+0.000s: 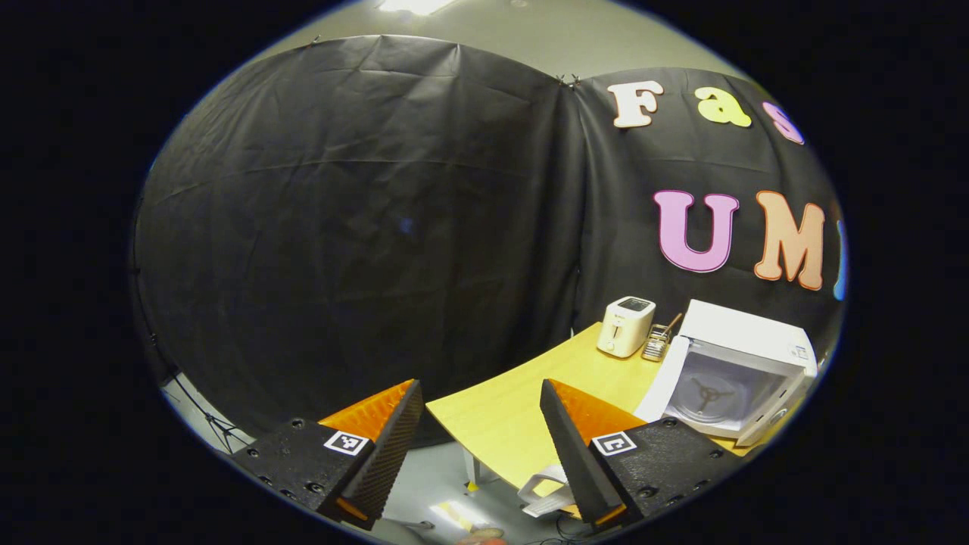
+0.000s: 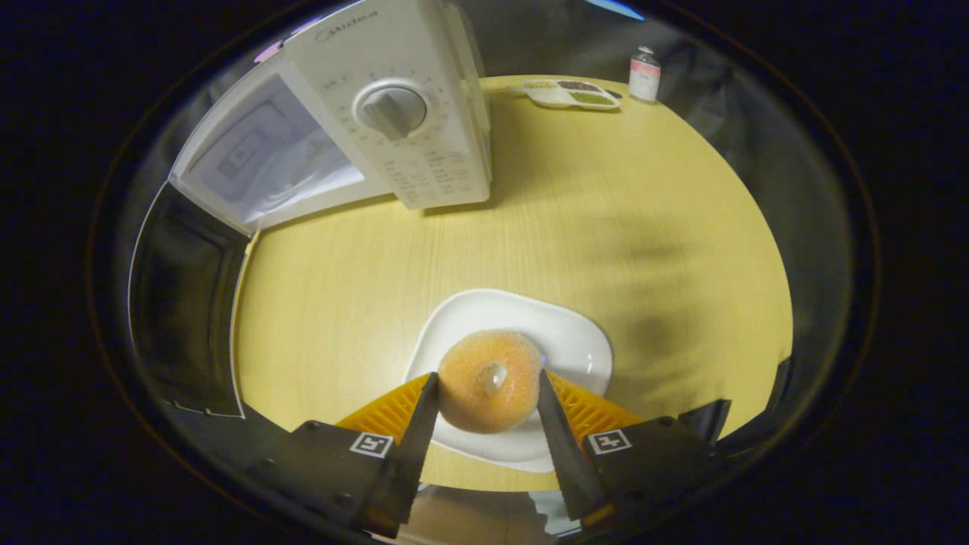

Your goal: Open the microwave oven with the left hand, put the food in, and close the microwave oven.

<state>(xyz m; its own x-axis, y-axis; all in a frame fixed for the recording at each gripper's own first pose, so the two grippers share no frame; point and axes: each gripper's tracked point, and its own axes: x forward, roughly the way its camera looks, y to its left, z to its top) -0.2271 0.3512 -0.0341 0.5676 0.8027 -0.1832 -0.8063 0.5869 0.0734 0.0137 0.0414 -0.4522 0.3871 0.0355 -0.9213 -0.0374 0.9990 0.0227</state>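
Note:
A sugared doughnut (image 2: 488, 382) lies on a white plate (image 2: 568, 341) at the near edge of the table. My right gripper (image 2: 486, 376) is shut on the doughnut, one finger against each side. Beyond it stands the white microwave (image 2: 424, 151), its dial facing me and its dark door (image 2: 182, 303) swung open to the left. In the left gripper view the microwave (image 1: 746, 333) sits far right with its door (image 1: 662, 378) open and the turntable ring (image 1: 708, 393) bare inside. My left gripper (image 1: 481, 390) is open, holds nothing, and hangs off the table's corner.
A white toaster (image 1: 624, 325) and a small wire holder (image 1: 657, 344) stand left of the microwave on the yellow table (image 1: 515, 409). At the table's far edge are a compartment tray (image 2: 571, 93) and a small bottle (image 2: 645, 73). Bare tabletop (image 2: 606, 212) lies between plate and microwave.

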